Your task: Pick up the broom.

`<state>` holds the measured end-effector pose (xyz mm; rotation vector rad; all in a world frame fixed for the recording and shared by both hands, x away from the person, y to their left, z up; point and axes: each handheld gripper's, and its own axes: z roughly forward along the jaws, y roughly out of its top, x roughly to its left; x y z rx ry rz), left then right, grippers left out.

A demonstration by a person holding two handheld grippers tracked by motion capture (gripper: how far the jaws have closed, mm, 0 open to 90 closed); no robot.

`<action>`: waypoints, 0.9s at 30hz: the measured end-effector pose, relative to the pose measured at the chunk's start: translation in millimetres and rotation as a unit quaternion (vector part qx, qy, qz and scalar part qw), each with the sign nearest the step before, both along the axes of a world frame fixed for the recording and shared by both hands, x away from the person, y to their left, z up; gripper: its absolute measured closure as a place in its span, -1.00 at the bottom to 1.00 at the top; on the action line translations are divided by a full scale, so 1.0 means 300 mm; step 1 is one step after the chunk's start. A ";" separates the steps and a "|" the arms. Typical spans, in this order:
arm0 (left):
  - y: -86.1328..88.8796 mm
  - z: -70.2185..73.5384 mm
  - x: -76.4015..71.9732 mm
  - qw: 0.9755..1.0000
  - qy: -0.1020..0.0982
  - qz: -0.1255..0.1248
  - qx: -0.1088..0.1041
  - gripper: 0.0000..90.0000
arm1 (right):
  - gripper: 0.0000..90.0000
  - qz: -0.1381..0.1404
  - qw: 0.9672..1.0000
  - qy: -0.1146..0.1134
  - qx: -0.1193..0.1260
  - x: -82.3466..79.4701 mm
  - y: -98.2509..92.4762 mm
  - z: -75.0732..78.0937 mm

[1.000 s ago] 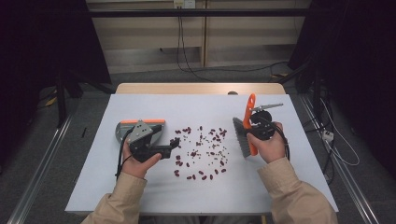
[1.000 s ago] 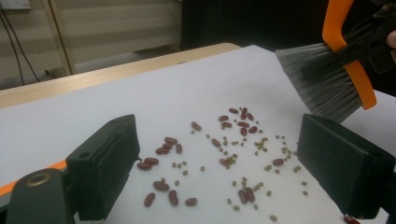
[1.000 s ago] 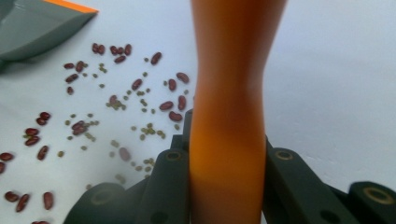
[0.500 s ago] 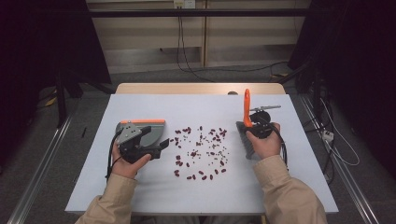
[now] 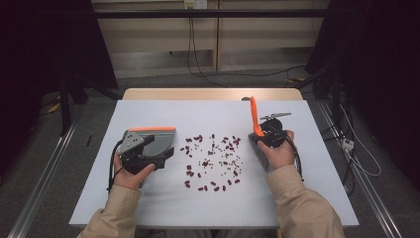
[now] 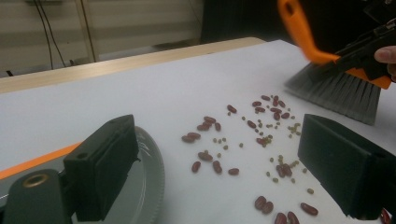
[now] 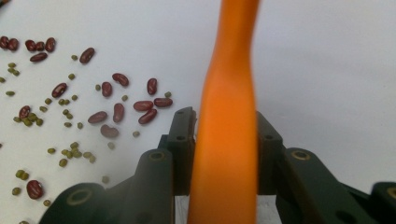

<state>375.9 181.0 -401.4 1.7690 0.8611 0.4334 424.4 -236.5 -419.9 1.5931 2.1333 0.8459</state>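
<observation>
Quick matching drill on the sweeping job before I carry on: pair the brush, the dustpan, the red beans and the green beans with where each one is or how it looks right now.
Things:
1. brush
2. dustpan
3. red beans
4. green beans

States:
a. small round ones scattered among the larger beans
b. orange handle clamped between the right gripper jaws
c. grey, with an orange edge, on the table at the left gripper
d. larger dark ones spread over the white table between the two hands

Pairs: 1-b, 2-c, 3-d, 4-a
</observation>
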 end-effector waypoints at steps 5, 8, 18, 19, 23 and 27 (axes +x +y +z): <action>0.001 -0.002 0.000 1.000 -0.002 0.000 0.002 -0.74 | 0.48 0.004 1.000 -0.007 -0.005 -0.014 0.002 0.005; 0.001 -0.003 0.000 1.000 -0.002 -0.001 0.004 -0.74 | 0.45 0.005 1.000 -0.016 -0.001 -0.025 -0.003 0.019; 0.003 -0.003 0.000 1.000 -0.003 0.002 0.004 -0.74 | 0.27 0.011 0.999 -0.039 -0.001 -0.090 -0.021 0.065; 0.003 -0.003 0.000 1.000 -0.004 0.002 0.005 -0.74 | 0.31 0.015 0.999 -0.036 0.003 -0.093 -0.024 0.062; 0.008 -0.003 0.001 1.000 -0.005 0.002 0.010 -0.74 | 0.46 0.016 0.999 -0.038 -0.003 -0.103 -0.040 0.038; 0.009 -0.005 0.002 1.000 -0.002 0.001 0.009 -0.75 | 0.58 0.010 0.999 -0.048 -0.003 -0.107 -0.048 0.027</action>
